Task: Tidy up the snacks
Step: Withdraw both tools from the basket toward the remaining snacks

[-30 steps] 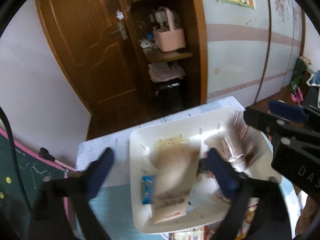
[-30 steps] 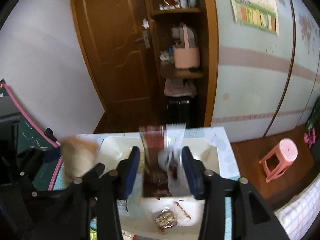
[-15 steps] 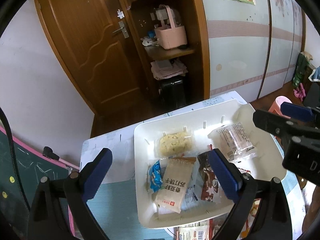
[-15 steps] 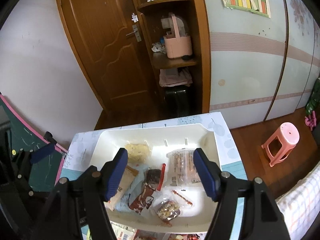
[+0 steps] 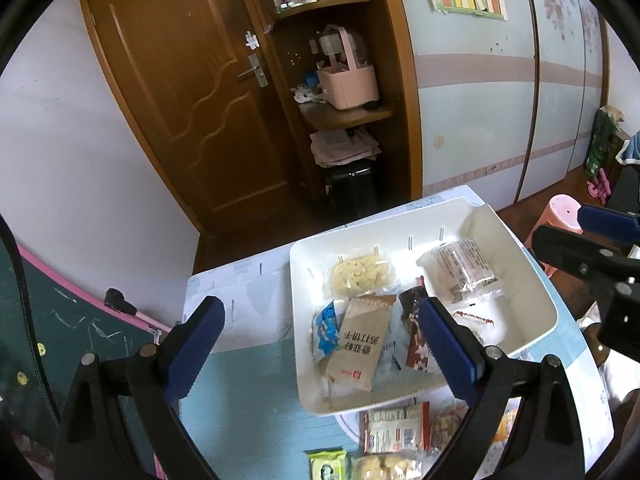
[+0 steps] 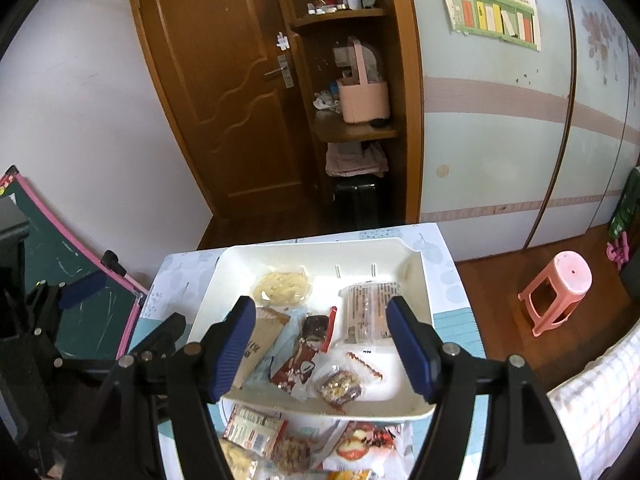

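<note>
Both claws, the left claw (image 5: 320, 344) and the right claw (image 6: 322, 344), hung wide open and empty above the white tray (image 6: 420, 276), already holding several snacks. Loose packets (image 6: 252, 428) waited on the tabletop (image 5: 248, 400) nearby, apparently next for pickup.

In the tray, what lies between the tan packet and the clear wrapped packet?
The dark brown-red packet, seen in the right wrist view between the tan packet and the clear packet.

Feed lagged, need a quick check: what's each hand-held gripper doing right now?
Left hand-held gripper: open, holding nothing, above the white tray.
Right hand-held gripper: open, holding nothing.
</note>
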The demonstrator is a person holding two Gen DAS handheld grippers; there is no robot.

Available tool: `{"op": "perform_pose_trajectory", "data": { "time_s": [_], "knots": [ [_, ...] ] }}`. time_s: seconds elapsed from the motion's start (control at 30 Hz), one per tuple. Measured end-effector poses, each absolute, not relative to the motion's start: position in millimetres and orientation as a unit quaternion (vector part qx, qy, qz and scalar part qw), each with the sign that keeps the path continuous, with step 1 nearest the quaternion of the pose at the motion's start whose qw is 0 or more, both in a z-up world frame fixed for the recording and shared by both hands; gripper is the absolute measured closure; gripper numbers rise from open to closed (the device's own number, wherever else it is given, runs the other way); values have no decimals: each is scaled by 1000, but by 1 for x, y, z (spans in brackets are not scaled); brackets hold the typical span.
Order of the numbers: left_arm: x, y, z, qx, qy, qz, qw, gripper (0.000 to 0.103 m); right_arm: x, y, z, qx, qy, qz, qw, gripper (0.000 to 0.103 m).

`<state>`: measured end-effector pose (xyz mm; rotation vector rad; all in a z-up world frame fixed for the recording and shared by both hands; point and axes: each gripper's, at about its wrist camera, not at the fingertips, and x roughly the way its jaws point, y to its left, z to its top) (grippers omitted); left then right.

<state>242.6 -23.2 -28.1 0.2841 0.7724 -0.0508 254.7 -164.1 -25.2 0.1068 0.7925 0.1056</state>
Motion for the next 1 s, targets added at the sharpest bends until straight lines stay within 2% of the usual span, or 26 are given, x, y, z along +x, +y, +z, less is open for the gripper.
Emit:
{"op": "perform_pose_trajectory", "data": {
  "time_s": [0.3,0.6,0.8,1.0],
  "knots": [
    [205,-6,-16,134,367,-23,920,4,211,-153,-12,31,380,64,922,34],
    [172,13,-36,141,384,-32,912,3,184,-129,-32,17,403,96,910,34],
    [160,33,-73,127,417,-38,899,3,170,-107,-73,8,437,123,891,34],
    [159,55,-135,105,476,-36,872,3,163,-88,-131,9,483,139,864,34]
  ]
}}
